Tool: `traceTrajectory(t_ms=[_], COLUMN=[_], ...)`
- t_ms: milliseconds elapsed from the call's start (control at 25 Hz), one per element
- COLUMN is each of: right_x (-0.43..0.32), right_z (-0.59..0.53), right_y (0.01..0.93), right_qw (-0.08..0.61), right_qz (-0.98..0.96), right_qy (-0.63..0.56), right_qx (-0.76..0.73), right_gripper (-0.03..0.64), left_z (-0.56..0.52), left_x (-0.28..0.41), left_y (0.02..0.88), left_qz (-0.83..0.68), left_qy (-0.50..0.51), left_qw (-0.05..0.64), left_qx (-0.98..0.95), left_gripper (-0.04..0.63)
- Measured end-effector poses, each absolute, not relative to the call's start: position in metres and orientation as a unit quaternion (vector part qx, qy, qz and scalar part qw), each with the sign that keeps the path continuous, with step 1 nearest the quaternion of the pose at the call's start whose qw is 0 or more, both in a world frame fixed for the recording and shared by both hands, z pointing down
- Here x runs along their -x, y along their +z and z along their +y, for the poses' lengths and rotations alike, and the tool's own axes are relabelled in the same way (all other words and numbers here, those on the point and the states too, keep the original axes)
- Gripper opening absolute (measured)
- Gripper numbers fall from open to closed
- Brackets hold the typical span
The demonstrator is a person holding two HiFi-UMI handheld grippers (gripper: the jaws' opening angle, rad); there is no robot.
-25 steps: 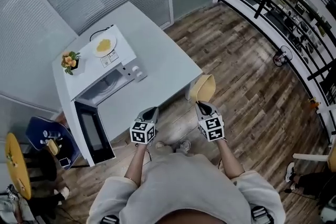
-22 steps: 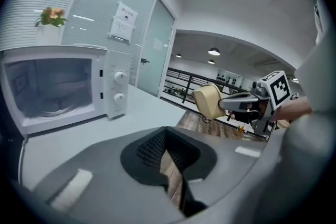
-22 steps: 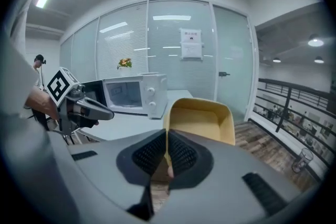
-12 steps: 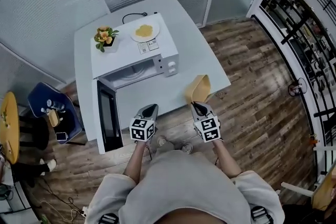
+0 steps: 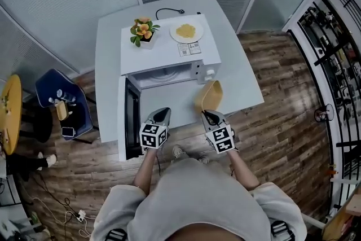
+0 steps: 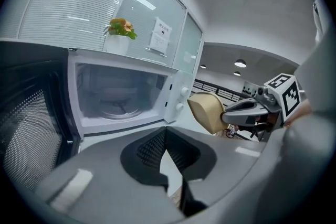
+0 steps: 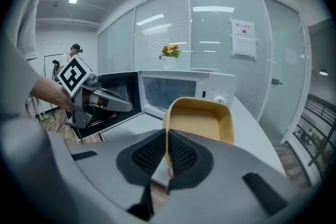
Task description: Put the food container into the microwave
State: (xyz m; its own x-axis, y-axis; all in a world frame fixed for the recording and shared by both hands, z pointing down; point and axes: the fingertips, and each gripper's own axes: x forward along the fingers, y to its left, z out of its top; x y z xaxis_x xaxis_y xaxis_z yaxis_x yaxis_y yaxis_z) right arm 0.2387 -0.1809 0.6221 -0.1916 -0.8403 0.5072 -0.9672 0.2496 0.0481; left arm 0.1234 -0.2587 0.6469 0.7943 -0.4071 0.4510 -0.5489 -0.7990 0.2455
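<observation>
Holding the container [image 7: 202, 122] by its near rim, the right tongs [image 7: 167, 150] are clamping it w/ a pad pressed on either side of the wall. It's hanging tilted, open side facing back twd the person, above the front part of the surface [image 5: 242, 87], not resting on it. Just beside them the left tongs [image 6: 166, 150] are sitting together w/ nothing btwn them, pointing at the cavity.

Beyond both, the door [image 5: 131, 121] is standing wide open, swung out to the left, and the microwave [image 5: 169, 53] is showing an empty cavity w/ the turntable [image 6: 116, 109] bare. A plant [image 5: 144, 31] and a plate [image 5: 186, 32] are sitting on top, out of the way.

Step in hand, I'd say: the approach. The container is gripped and in the air in front of the control panel, not yet inside. Next move is prob calling for swinging it left to line up w/ the opening and levelling it so the base is facing down. Then it's easing it in onto the turntable w/o clipping door or panel, and only then letting go.
</observation>
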Motion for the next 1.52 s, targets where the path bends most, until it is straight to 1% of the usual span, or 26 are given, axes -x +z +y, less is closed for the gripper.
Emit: traceTrajectory(t_ms=[640,1520], right_x=[-0.169,-0.162], right_z=[-0.214,-0.262], right_y=[0.626,0.625], right_qw=[0.267,0.291], right_qz=[-0.786,-0.849], right_qy=[0.110,0.065], right_qx=[-0.546,-0.436], right_gripper=[0.020,0.020], left_z=[-0.279,-0.301], left_x=[-0.093,-0.074], left_y=[0.638,0.637], left_qz=[-0.262,-0.360], left_qy=[0.158,0.151], left_qw=[0.194,0.204], left_qx=[-0.932,-0.898], left_gripper=[0.011,0.011])
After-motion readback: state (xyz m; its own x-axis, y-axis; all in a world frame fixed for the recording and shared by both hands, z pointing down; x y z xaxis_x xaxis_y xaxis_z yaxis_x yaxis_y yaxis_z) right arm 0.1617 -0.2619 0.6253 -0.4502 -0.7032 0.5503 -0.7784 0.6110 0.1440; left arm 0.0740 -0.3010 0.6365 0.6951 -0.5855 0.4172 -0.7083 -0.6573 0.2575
